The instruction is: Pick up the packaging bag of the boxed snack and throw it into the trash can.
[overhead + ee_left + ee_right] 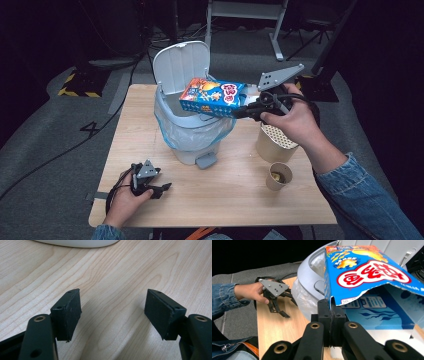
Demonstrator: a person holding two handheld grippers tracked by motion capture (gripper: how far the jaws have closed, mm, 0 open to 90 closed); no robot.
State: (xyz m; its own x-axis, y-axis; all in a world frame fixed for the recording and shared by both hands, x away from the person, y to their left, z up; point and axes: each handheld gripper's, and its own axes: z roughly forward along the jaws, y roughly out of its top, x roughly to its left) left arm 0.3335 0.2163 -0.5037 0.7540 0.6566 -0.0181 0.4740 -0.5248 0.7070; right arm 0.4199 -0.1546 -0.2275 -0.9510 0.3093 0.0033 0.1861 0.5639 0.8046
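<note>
The right claw [239, 112] pinches the blue snack box [212, 96] by a torn flap, holding it over the open bin [192, 131] for dropping; the left claw [162, 188] rests spread and empty on the tabletop [235, 195]
</note>
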